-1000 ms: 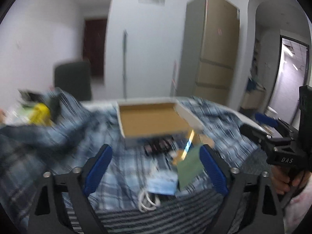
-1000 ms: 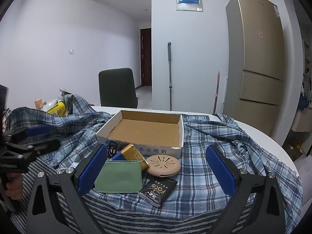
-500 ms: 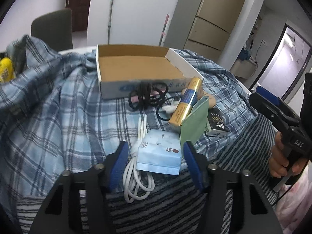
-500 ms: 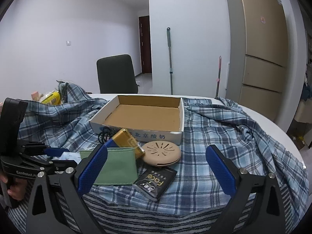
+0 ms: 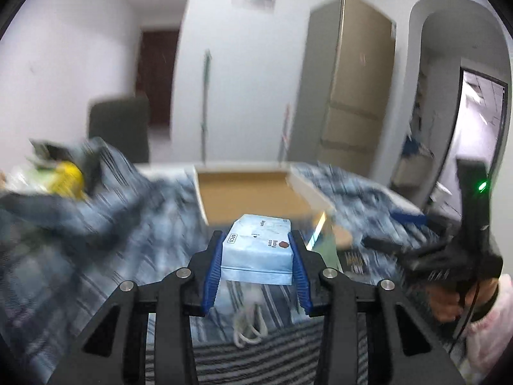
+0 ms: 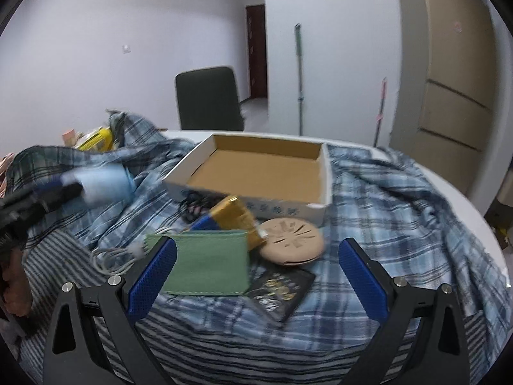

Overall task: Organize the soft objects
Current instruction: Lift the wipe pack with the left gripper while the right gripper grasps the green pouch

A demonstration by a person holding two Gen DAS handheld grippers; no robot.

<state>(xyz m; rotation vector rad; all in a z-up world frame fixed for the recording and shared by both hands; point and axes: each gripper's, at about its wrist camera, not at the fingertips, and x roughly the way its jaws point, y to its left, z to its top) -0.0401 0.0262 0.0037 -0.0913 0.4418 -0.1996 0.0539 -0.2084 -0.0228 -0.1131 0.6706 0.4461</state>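
Observation:
My left gripper (image 5: 257, 240) has a light blue tissue pack (image 5: 259, 247) between its blue pads. Its jaws are closing on the pack, which hangs above the cloth in front of the open cardboard box (image 5: 250, 192). In the right wrist view the same pack (image 6: 105, 183) shows blurred at the left, beside the box (image 6: 266, 173). My right gripper (image 6: 258, 247) stands open and holds nothing, low over a green pouch (image 6: 208, 261), a gold and blue tube (image 6: 234, 215) and a round beige disc (image 6: 291, 240).
A black packet (image 6: 280, 288), a white cable (image 6: 112, 256) and a black cable (image 6: 195, 205) lie near the pouch. A plaid shirt (image 6: 400, 211) and striped cloth (image 6: 240, 333) cover the round table. A dark chair (image 6: 208, 99) stands behind, with yellow packaging (image 6: 96, 138) at far left.
The left gripper narrowed onto the tissue pack and lifted it off the cloth, toward the box. The right gripper tipped downward and came nearer the pouch.

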